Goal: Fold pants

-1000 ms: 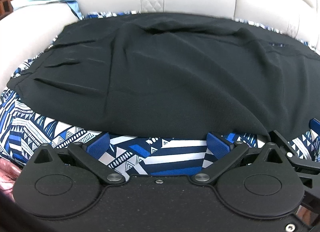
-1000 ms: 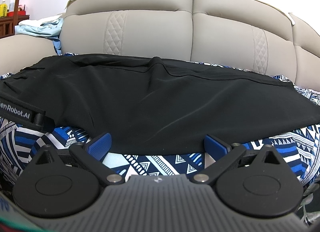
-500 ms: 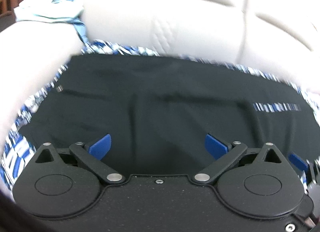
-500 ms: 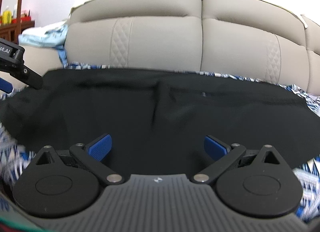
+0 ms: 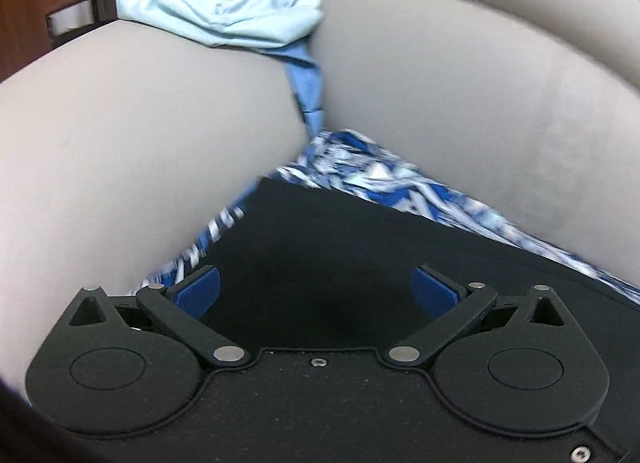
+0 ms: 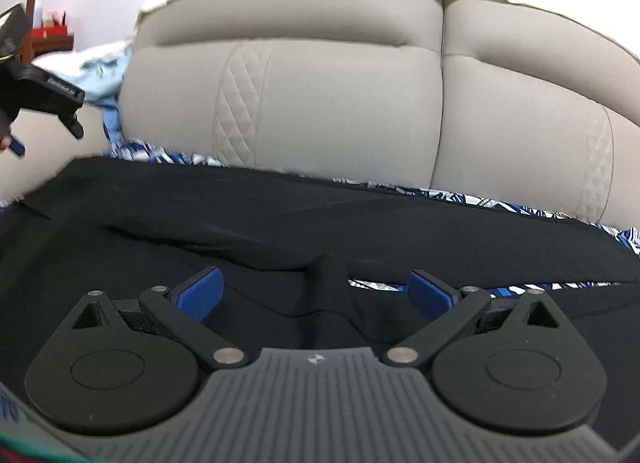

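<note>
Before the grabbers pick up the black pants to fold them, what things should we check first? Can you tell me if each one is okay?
1. Left gripper open: ok, its blue pads are wide apart.
2. Right gripper open: ok, nothing pinched between the pads.
3. Left gripper over the black pants: ok, it sits above their far corner near the sofa armrest.
4. Pants lying flat: not ok, the right wrist view shows a ridge and a gap with the patterned blue cover peeking through.
5. Either gripper touching the cloth: cannot tell.
6. Light blue clothes out of the way: ok, they lie up on the armrest, apart from the pants.
</note>
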A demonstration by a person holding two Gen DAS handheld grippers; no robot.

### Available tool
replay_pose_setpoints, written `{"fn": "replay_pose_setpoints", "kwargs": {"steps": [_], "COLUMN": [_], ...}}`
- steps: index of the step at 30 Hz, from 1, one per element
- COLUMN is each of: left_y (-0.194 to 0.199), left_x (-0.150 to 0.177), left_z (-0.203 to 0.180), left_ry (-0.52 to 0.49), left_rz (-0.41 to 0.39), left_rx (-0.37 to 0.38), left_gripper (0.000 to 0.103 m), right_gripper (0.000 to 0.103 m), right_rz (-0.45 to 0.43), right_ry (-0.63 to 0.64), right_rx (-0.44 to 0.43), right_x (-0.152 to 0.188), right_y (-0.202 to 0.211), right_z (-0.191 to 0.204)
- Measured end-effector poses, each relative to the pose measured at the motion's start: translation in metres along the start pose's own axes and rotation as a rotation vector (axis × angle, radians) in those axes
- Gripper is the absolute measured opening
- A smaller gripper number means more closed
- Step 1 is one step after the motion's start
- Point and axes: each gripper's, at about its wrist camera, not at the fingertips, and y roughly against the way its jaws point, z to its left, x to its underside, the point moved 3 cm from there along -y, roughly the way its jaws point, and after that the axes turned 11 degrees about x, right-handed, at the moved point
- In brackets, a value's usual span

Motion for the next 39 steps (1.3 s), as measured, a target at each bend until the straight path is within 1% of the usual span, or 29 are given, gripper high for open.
{"fn": "replay_pose_setpoints", "kwargs": {"steps": [1, 3, 5, 7, 8, 10, 11, 12, 14, 18, 20, 23, 24, 27, 29, 30, 31, 32, 33, 34, 35, 37, 39], "left_y": [-0.014, -0.044, -0.067, -0.084, -0.091, -0.103, -0.106, -0.111, -0.119, -0.134, -0.138, -0.145, -0.148, -0.148, -0.147, -0.145, -0.141, -0.133, -0.125, -0.119, -0.112, -0.096, -0.077], "left_x": [-0.004, -0.010, -0.013, -0.016, -0.017, -0.018, -0.019, -0.019, -0.021, -0.026, -0.029, -0.035, -0.036, -0.037, -0.037, -0.037, -0.037, -0.036, -0.035, -0.035, -0.034, -0.034, -0.033], "left_z": [0.001, 0.004, 0.008, 0.013, 0.015, 0.016, 0.017, 0.016, 0.015, 0.011, 0.011, 0.014, 0.015, 0.019, 0.021, 0.021, 0.023, 0.023, 0.023, 0.021, 0.018, 0.010, 0.002], "left_ry": [0.005, 0.030, 0.067, 0.106, 0.122, 0.146, 0.153, 0.156, 0.152, 0.159, 0.190, 0.251, 0.263, 0.300, 0.304, 0.307, 0.311, 0.317, 0.324, 0.327, 0.317, 0.257, 0.196], "left_rz": [0.008, 0.023, 0.038, 0.050, 0.051, 0.047, 0.043, 0.043, 0.045, 0.052, 0.047, 0.064, 0.081, 0.087, 0.095, 0.094, 0.083, 0.057, 0.040, 0.036, 0.033, 0.007, -0.033], "left_rx": [-0.030, -0.076, -0.094, -0.100, -0.101, -0.106, -0.111, -0.119, -0.133, -0.192, -0.219, -0.261, -0.276, -0.271, -0.259, -0.251, -0.250, -0.251, -0.230, -0.187, -0.145, -0.124, -0.113], "left_gripper": [0.102, 0.103, 0.102, 0.102, 0.102, 0.102, 0.102, 0.102, 0.103, 0.103, 0.103, 0.103, 0.103, 0.103, 0.101, 0.098, 0.084, 0.062, 0.052, 0.037, 0.031, 0.025, 0.024], "right_gripper": [0.097, 0.095, 0.097, 0.097, 0.097, 0.097, 0.096, 0.095, 0.095, 0.096, 0.098, 0.101, 0.101, 0.101, 0.101, 0.101, 0.101, 0.101, 0.101, 0.101, 0.101, 0.100, 0.099], "right_rz": [0.027, 0.072, 0.104, 0.153, 0.152, 0.141, 0.149, 0.186, 0.196, 0.175, 0.166, 0.167, 0.168, 0.170, 0.169, 0.167, 0.165, 0.163, 0.162, 0.161, 0.161, 0.157, 0.139], "right_ry": [0.009, 0.009, -0.049, -0.134, -0.142, -0.083, -0.078, -0.111, -0.181, -0.157, -0.138, -0.121, -0.118, -0.117, -0.115, -0.114, -0.114, -0.113, -0.110, -0.108, -0.105, -0.103, -0.105], "right_rx": [0.013, 0.053, 0.051, 0.018, 0.030, 0.182, 0.227, 0.258, 0.260, 0.266, 0.260, 0.252, 0.252, 0.256, 0.260, 0.261, 0.264, 0.267, 0.270, 0.272, 0.272, 0.266, 0.265], "right_x": [0.001, 0.007, 0.010, 0.014, 0.016, 0.018, 0.021, 0.024, 0.027, 0.031, 0.033, 0.031, 0.030, 0.029, 0.029, 0.030, 0.030, 0.030, 0.029, 0.029, 0.028, 0.027, 0.024], "right_y": [-0.007, -0.017, -0.026, -0.033, -0.035, -0.038, -0.042, -0.047, -0.049, -0.049, -0.048, -0.049, -0.050, -0.049, -0.049, -0.048, -0.047, -0.048, -0.048, -0.048, -0.048, -0.046, -0.043], "right_z": [-0.004, -0.018, -0.045, -0.072, -0.084, -0.101, -0.113, -0.128, -0.151, -0.154, -0.146, -0.134, -0.133, -0.129, -0.128, -0.128, -0.127, -0.127, -0.126, -0.126, -0.124, -0.121, -0.117]}}
